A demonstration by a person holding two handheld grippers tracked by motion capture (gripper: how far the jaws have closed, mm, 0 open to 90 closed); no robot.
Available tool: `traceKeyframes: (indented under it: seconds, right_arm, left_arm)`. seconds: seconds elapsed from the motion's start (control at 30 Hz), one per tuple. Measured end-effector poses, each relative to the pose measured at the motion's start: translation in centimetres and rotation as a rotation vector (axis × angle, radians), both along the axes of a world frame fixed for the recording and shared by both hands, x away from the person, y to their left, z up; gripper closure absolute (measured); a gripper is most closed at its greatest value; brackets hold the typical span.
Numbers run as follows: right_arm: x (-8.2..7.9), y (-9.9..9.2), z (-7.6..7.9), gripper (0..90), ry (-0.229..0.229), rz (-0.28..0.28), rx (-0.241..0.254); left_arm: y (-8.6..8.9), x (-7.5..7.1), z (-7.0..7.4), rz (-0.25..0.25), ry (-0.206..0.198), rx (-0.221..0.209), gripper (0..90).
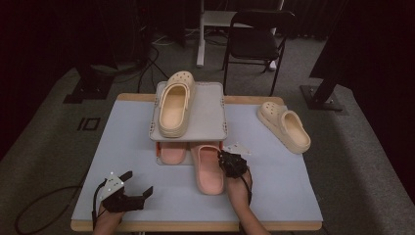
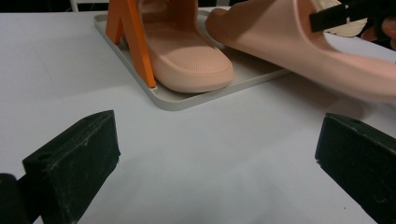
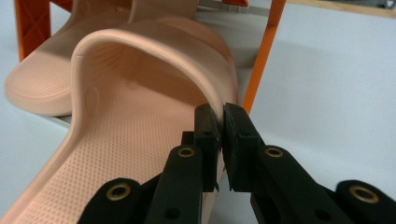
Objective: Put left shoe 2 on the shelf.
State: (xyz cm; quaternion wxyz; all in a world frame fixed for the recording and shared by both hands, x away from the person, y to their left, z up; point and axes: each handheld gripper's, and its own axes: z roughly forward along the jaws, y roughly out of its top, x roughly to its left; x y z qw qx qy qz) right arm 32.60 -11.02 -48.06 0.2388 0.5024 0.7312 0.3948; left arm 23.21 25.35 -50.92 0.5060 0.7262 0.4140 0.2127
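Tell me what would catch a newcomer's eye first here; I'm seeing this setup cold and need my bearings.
First, the right tool, clamped on the strap edge of a pink slide lying half in the lower level of a small two-level shoe rack at the table's middle, beside its twin. Next, a cream clog on the rack's top shelf and its mate loose on the table to the right. The left tool rests open near the front edge.
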Motion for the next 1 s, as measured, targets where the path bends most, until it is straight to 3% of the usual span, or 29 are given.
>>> traceKeyframes:
  seconds: [0.2, 0.27, 0.43, 1.0]
  right_arm:
    - [0.2, 0.3, -0.2, 76.2, 0.017, 0.029, 0.062]
    - [0.1, 0.2, -0.2, 67.1, 0.033, 0.052, 0.091]
    - [-0.4, -0.2, 0.0, 58.3, 0.039, 0.080, 0.131]
    - [-4.9, -1.6, 1.1, 61.4, 0.023, 0.152, 0.129]
  left_arm:
    - [0.0, 0.0, 0.0, -0.001, -0.001, 0.001, 0.0]
    - [-0.1, 0.0, 0.0, -0.004, 0.000, -0.001, 0.0]
    - [-0.1, 0.0, 0.0, -0.005, -0.001, 0.000, 0.0]
    - [-0.1, 0.0, 0.0, 0.002, -0.001, 0.007, 0.0]
